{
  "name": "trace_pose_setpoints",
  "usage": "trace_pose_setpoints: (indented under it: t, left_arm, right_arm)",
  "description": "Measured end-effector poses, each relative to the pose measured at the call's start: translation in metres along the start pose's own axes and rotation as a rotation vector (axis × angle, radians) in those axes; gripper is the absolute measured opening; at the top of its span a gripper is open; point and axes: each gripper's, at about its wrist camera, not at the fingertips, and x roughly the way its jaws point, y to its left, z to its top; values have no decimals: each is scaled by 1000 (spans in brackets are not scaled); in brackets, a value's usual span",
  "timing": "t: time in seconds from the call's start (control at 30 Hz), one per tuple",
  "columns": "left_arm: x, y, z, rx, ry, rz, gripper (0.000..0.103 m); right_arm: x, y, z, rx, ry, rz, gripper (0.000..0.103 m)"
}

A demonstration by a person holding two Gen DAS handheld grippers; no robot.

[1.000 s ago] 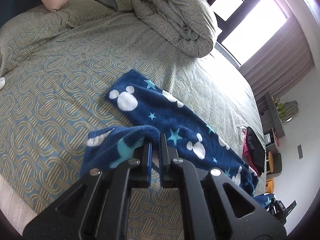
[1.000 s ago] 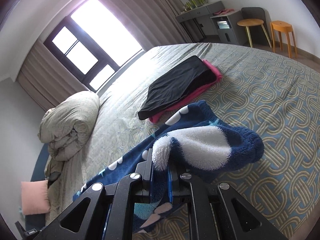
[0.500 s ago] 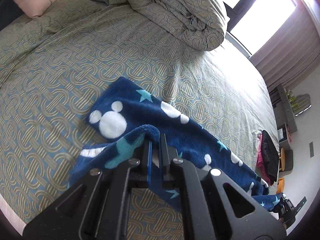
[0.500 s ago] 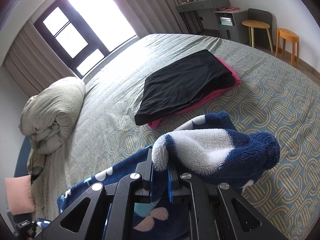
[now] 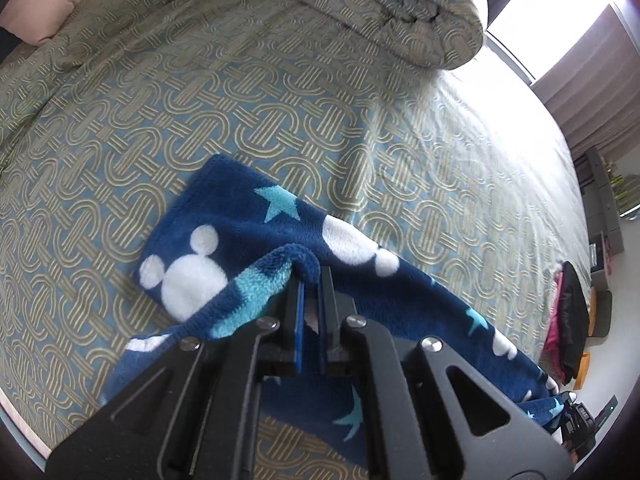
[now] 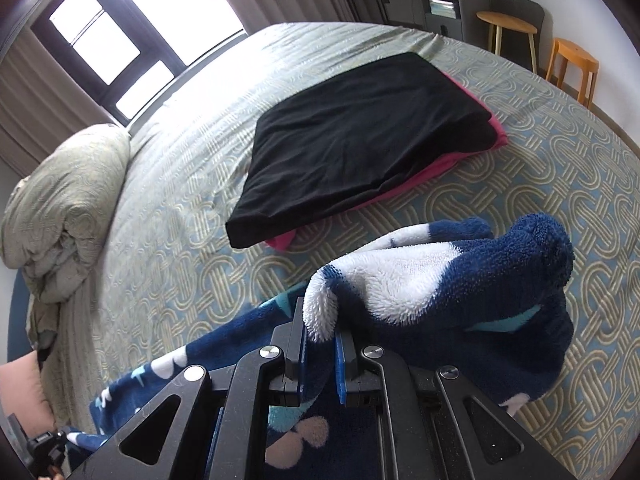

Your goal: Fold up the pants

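Observation:
Dark blue fleece pants (image 5: 240, 248) with white mouse heads and teal stars lie across the patterned bedspread (image 5: 200, 100). In the left wrist view my left gripper (image 5: 310, 280) is shut on a raised blue edge of the pants, held over the lower layer lying flat. In the right wrist view my right gripper (image 6: 320, 320) is shut on the other end of the pants (image 6: 460, 280), a thick blue and white fold bunched up beyond its fingers. The rest of the cloth trails down-left beneath that gripper.
A folded black garment on a pink one (image 6: 360, 136) lies on the bed beyond the right gripper. A rolled duvet (image 5: 380, 4) and a pink pillow (image 5: 44, 4) sit at the bed's head. Wooden stools (image 6: 572, 64) and a grey cabinet (image 6: 440, 4) stand past the bed.
Both grippers have carried their held edges forward across the bed and lower. In the left view the raised edge now overlaps the flat layer; the black stack looms closer in the right view.

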Motion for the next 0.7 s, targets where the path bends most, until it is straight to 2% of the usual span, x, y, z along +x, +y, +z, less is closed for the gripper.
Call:
trace_pose_setpoints:
  t: [0.23,0.37,0.43,0.5,0.6,0.7]
  left_arm:
    - [41,-5,20,-39,73,45,7]
    - [60,-10,29,-34,97,87,7]
    - [68,-12,31,-37,102,108,8]
    - [75,-14,35,-31,83,145,8]
    - [76,-18,38,19,14,226,8]
    - [79,-15,40,51,17,235,8]
  right_arm:
    - [39,6,20,22,85,-48,14]
    - [58,17,31,-25,132,-102,17]
    - [71,24,37,-70,167,-139,21]
    - [83,31,41,-122,216,-186,25]
    - [99,39,43,-194,273,-258,26]
    - [106,45,47,-219,290,-281,28]
